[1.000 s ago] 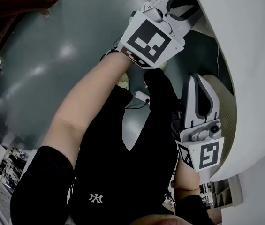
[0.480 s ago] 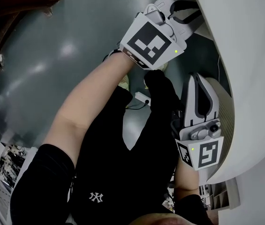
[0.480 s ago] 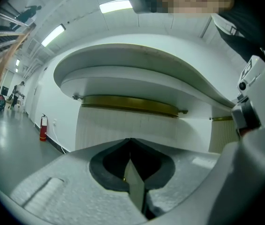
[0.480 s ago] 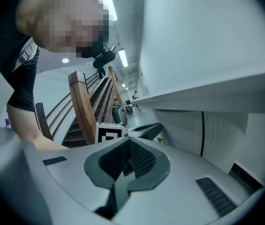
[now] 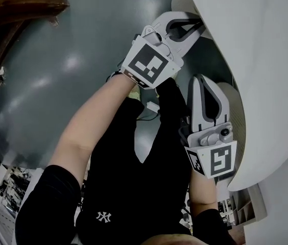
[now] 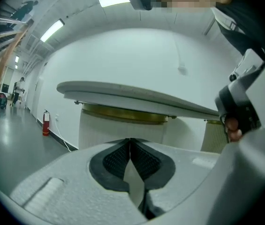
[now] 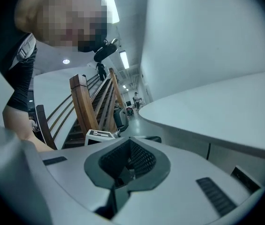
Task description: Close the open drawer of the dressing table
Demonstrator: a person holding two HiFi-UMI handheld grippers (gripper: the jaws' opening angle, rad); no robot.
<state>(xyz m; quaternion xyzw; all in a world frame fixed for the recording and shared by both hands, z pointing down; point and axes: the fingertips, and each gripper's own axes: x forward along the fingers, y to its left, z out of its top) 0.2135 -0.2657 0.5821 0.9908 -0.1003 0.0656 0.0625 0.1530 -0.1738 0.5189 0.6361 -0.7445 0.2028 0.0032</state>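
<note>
Shifted leftward since a second ago: left gripper (image 5: 199, 24) and right gripper (image 5: 204, 80), both with jaws pressed together on nothing, just beside the white dressing table (image 5: 266, 60) at right. Open drawer not plainly made out; probably the compartmented piece (image 5: 243, 208) at near right, apart from both grippers. Risk: off-centre push with closed tips, skewing or jamming it.

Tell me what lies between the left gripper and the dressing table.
Nothing; in the left gripper view the stretch from left gripper to dressing table is bare.
</note>
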